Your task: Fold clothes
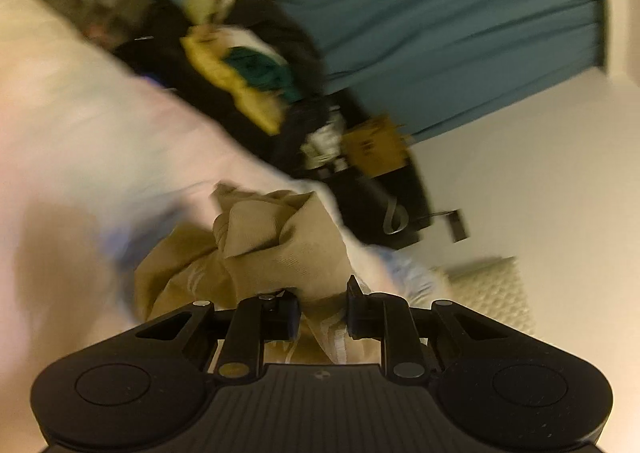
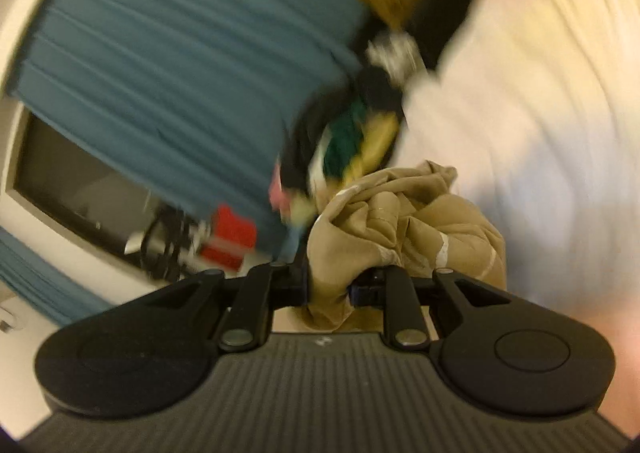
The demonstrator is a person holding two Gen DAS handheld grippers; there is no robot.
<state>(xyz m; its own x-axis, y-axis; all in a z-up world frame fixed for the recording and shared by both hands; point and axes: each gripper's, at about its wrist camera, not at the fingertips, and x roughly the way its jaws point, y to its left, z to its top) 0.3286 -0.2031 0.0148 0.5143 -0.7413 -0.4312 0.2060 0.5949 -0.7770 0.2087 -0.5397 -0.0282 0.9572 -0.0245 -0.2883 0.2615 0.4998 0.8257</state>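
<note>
Left hand-held gripper (image 1: 322,307) pinches a bunched fold of the tan garment (image 1: 276,237), cloth filling the gap between its jaws. Right hand-held gripper (image 2: 329,285) also pinches the tan garment (image 2: 404,221), fabric wedged between its jaws and hanging below them. The garment is crumpled in a wad just ahead of both grippers, pale stripes on it, lying against the white bedsheet (image 1: 100,141), which spreads to the right in the right wrist view (image 2: 540,113). Beyond the garment, a pile of mixed clothes (image 1: 240,65) in black, yellow, green and pink sits at the far edge of the bed; same pile in the right view (image 2: 352,141). Farther out, teal curtain (image 1: 440,13) against a cream wall (image 1: 540,173). Both views are motion-blurred; a brown box-like item (image 1: 376,145) near the pile is possibly cardboard. Red object (image 2: 230,237) left by the window (image 2: 80,181).
</note>
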